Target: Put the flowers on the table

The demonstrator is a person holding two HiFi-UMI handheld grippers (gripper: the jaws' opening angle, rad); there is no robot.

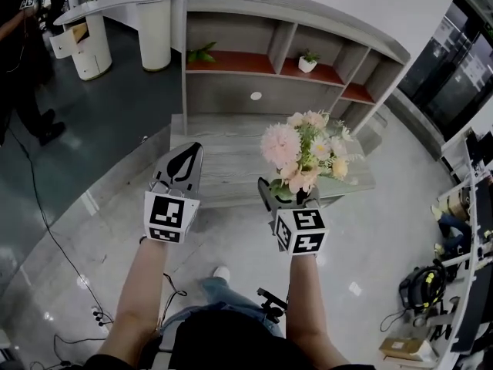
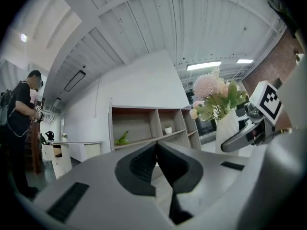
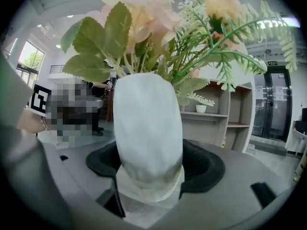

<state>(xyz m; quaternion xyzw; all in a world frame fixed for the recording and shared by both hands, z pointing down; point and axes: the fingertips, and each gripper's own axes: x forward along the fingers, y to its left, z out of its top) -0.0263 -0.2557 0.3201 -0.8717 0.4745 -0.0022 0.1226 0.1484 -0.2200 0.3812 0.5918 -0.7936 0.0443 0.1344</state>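
A bunch of pink, peach and white flowers [image 1: 306,149] stands in a white vase [image 3: 147,128]. My right gripper [image 1: 286,193] is shut on the vase and holds it upright in the air, above the near edge of the grey wooden table [image 1: 223,164]. In the right gripper view the vase fills the space between the jaws and the flowers [image 3: 158,28] spread above it. My left gripper [image 1: 179,172] hangs to the left at about the same height, shut on nothing; its jaws meet in the left gripper view [image 2: 157,152], where the vase [image 2: 227,128] shows at the right.
A grey shelf unit [image 1: 293,60] stands behind the table with a small potted plant [image 1: 307,60] and green leaves [image 1: 202,52]. A white counter [image 1: 115,29] is at the far left, with a person [image 1: 23,60] beside it. Cables [image 1: 54,237] lie on the glossy floor; gear [image 1: 431,291] crowds the right.
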